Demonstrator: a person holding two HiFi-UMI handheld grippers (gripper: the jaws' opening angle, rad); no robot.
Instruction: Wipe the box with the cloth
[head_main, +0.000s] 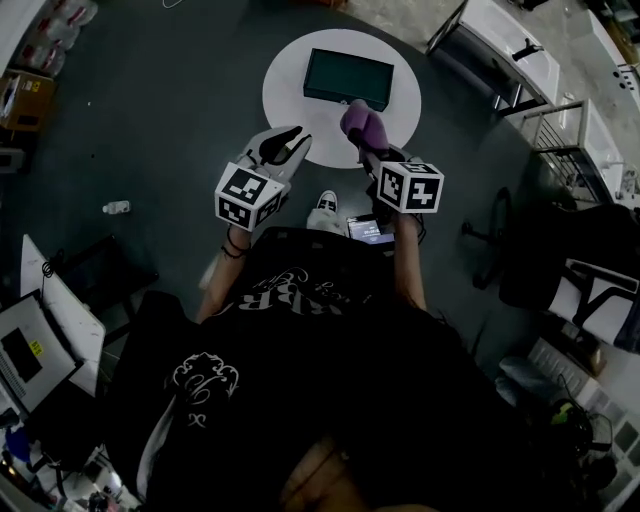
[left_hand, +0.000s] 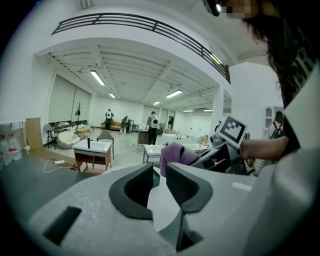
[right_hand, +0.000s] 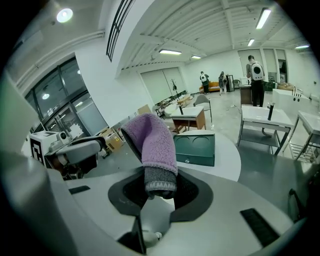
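A dark green box (head_main: 347, 80) lies on the round white table (head_main: 290, 70). My right gripper (head_main: 364, 140) hovers over the table's near edge, shut on a purple cloth (head_main: 360, 122) that stands up out of its jaws. In the right gripper view the cloth (right_hand: 150, 142) is pinched at my right gripper (right_hand: 160, 182), with the box (right_hand: 195, 147) just beyond. My left gripper (head_main: 284, 146) sits beside it to the left, open by a narrow gap and holding nothing. In its own view my left gripper (left_hand: 160, 172) faces the cloth (left_hand: 175, 152).
White desks (head_main: 500, 45) stand at the upper right and a dark chair (head_main: 500, 245) at the right. A small screen (head_main: 370, 232) and the person's shoe (head_main: 325, 203) are on the floor by the table. A bottle (head_main: 117, 207) lies at the left.
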